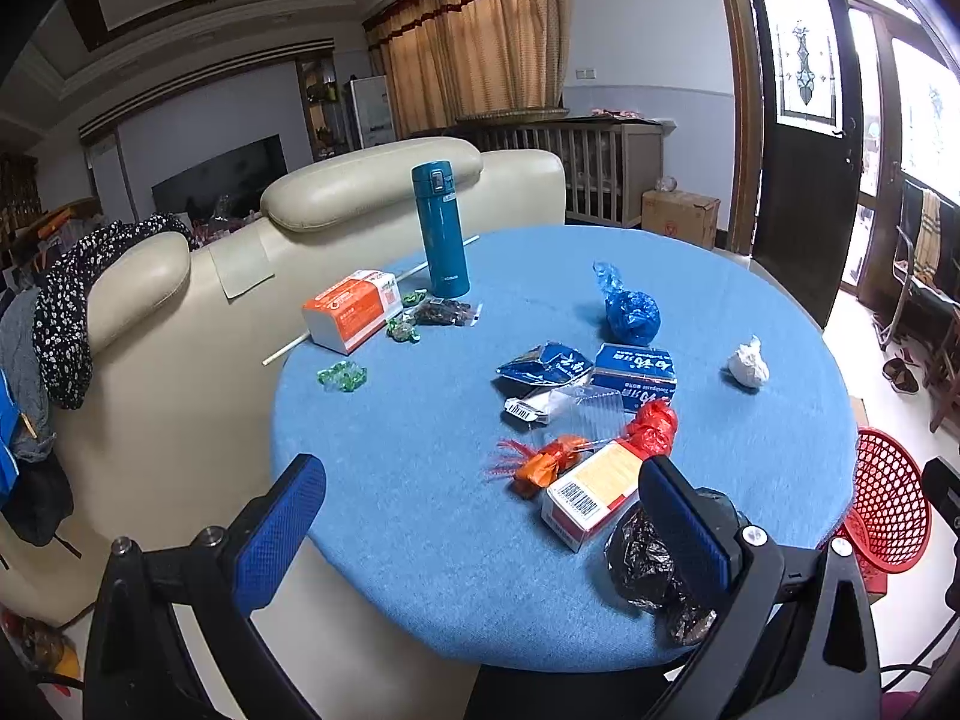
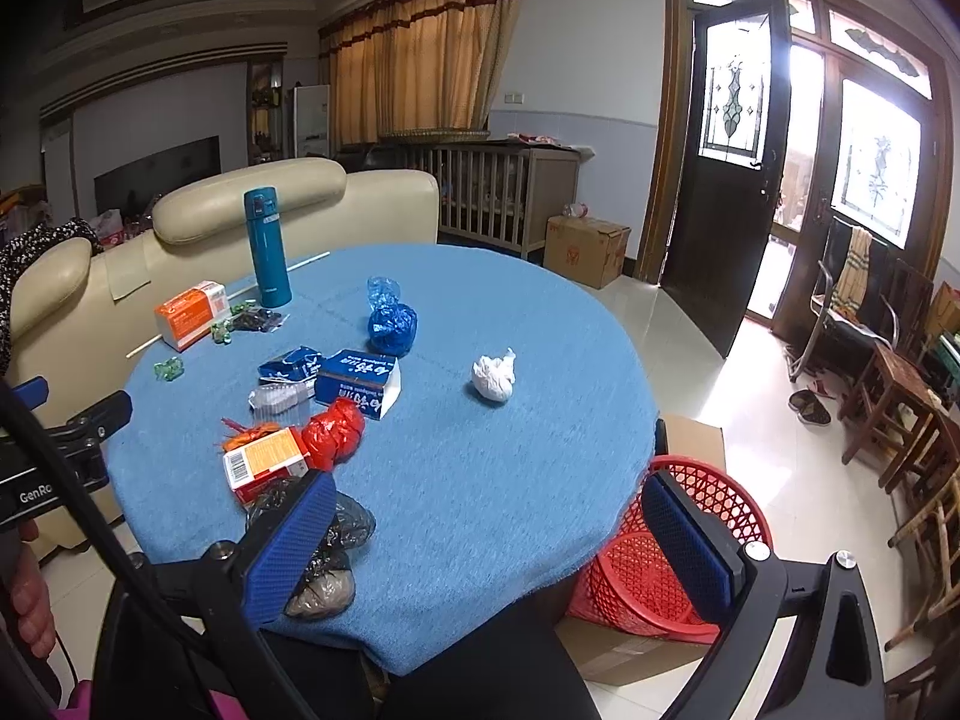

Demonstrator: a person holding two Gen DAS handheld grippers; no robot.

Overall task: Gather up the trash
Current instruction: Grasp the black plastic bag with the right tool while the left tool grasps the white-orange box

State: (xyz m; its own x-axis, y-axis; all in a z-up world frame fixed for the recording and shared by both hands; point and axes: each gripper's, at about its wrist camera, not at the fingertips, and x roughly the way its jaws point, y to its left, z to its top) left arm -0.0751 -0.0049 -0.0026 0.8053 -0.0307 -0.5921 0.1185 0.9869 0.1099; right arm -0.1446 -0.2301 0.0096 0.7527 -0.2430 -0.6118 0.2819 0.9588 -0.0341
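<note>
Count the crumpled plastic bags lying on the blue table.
3: a blue bag toward the far middle, a red bag in the central pile, and a black bag at the near edge. Others may hide under the boxes.

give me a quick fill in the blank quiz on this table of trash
1. The tall teal flask stands ____ on the blue table.
2. The basket beside the table is ____ in colour.
3. The white paper wad lies ____ from the other trash.
4. Both the left gripper and right gripper are ____.

Missing words: upright; red; apart; open
</note>
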